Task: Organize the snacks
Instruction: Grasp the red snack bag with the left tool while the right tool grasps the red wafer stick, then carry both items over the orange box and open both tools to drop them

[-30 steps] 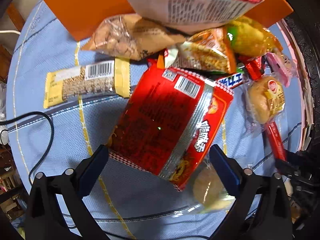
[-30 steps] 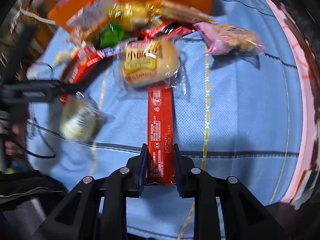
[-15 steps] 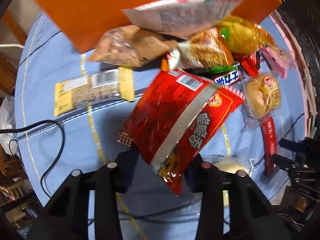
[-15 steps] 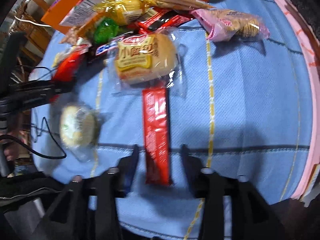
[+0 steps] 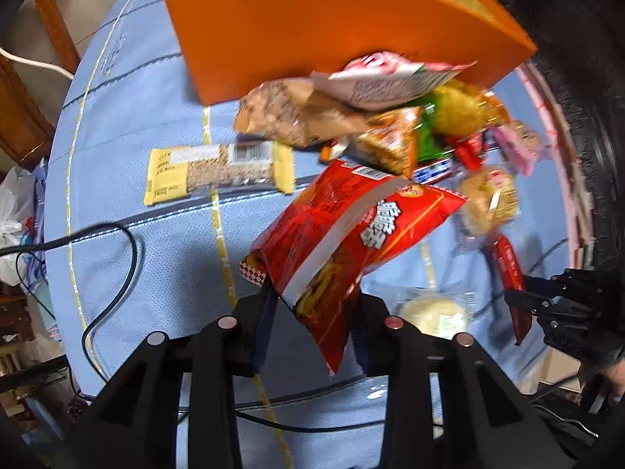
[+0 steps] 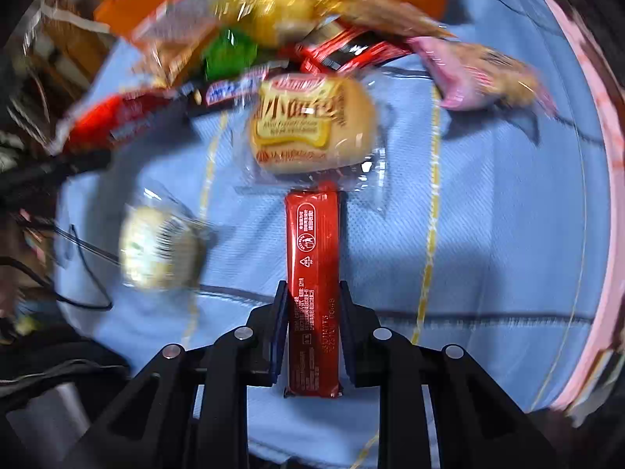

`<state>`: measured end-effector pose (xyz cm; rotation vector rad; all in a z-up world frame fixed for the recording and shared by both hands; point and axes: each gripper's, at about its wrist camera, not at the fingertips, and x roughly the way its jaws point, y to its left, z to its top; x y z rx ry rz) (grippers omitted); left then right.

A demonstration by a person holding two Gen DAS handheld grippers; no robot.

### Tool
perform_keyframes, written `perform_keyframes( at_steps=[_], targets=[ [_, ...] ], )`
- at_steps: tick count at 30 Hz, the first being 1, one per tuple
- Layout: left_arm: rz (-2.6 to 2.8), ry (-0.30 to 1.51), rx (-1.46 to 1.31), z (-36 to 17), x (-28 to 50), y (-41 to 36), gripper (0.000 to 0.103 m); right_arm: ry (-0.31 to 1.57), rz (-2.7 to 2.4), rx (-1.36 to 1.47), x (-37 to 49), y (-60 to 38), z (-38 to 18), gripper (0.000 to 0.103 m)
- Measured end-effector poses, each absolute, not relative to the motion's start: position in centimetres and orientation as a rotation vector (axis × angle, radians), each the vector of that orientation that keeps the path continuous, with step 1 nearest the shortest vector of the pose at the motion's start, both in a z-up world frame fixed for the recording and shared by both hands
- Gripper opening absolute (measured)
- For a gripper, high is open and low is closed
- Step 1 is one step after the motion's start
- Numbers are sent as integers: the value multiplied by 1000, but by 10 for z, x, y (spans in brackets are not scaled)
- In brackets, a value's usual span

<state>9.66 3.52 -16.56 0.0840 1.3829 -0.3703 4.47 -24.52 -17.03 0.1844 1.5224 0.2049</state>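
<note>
In the left wrist view my left gripper (image 5: 312,293) has a large red snack bag (image 5: 351,226) between its closing jaws. The pads pinch its lower corner and the bag hangs tilted above the blue cloth. Behind it stands an orange box (image 5: 312,27) with a heap of snack packs (image 5: 390,117) at its foot. A yellow cereal bar (image 5: 218,172) lies flat to the left. In the right wrist view my right gripper (image 6: 312,293) is shut on a long red bar (image 6: 312,242), which lies on the cloth and points at a wrapped bun (image 6: 308,125).
A round wrapped pastry (image 6: 156,250) lies left of the red bar, and a pink biscuit pack (image 6: 480,74) sits at the upper right. A black cable (image 5: 117,273) loops over the cloth at the left. The table's pink edge (image 6: 593,195) curves along the right.
The left jaws closed from wide open onto the red bag and lifted it off the cloth. The right jaws opened around the red bar, then shut on it again.
</note>
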Motion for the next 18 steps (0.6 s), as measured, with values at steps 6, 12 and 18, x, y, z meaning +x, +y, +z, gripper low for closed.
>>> perform_keyframes(
  at_steps=[6, 12, 18],
  targets=[
    [-441, 1308, 61, -124, 89, 41, 13, 1411, 287, 245, 33, -255, -119, 24],
    [-428, 1327, 59, -130, 103, 39, 4, 1378, 304, 181, 60, -242, -105, 24],
    [-434, 1376, 34, -157, 109, 21, 51, 1403, 313, 174, 65, -223, -131, 24]
  ],
)
